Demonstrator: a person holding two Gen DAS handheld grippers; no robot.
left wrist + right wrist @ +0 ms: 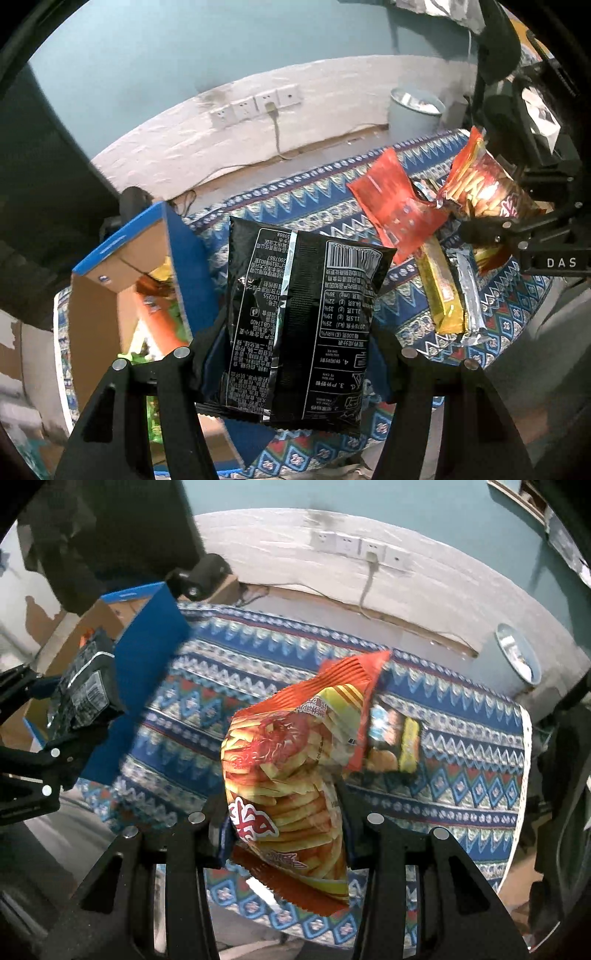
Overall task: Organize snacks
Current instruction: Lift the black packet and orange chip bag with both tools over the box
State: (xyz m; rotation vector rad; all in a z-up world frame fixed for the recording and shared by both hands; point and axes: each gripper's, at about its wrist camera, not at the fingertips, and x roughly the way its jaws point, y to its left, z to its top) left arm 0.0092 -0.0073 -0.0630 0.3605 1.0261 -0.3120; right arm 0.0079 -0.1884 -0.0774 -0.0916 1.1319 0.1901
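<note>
1. Left gripper [291,373]: jaws partly apart, clamped on the lower sides of a black snack bag [299,325]. The bag hangs upright between the fingers, its printed back with barcode facing the camera, lifted clear of the tabletop [288,199].
2. Right gripper [284,834]: jaws narrow, pinching the lower part of an orange chip bag [291,775]. The bag is crumpled and tilted, its serrated top edge pointing up and to the right, held above the tabletop.
3. Tabletop: covered with a blue patterned cloth of zigzag and diamond bands.
4. Cardboard box [110,280]: blue outside, brown inside, flaps open, at the left edge of the tabletop, just beside the black snack bag in the left wrist view. Orange and green packets lie inside.
5. Red packet [395,206]: on the cloth toward the right of the left wrist view, near the orange chip bag.
6. Yellow bar [443,291] and silver bar [471,295]: lying side by side on the cloth, touching, below the red packet.
7. Grey bin [415,110]: on the floor beyond the tabletop, against the wall.
8. Wall sockets [255,105]: a row on the white lower wall, one with a cable plugged in.
</note>
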